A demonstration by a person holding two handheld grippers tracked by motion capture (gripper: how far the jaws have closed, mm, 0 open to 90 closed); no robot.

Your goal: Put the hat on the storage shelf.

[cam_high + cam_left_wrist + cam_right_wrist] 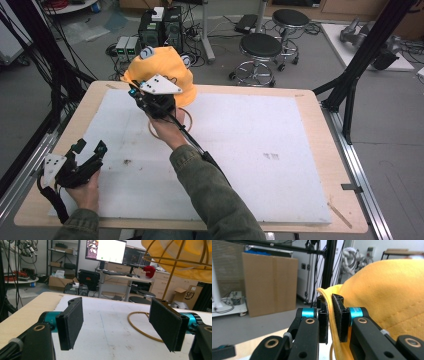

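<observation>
At twelve o'clock on the white foam-covered worktop [260, 150], a soft yellow cloth hat [165, 67] sits on a wire stand [186, 120]; the right gripper [330, 315] pinches its brim, probably to reposition it. At eight o'clock, the left gripper [90, 148] waits, jaws apart.

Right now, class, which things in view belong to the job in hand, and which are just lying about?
In the job:
yellow cap, pinched at its edge
right gripper, shut on that edge
wire stand under the cap
left gripper, open, waiting

Lying about:
stools
computer towers
cardboard box
monitor
</observation>
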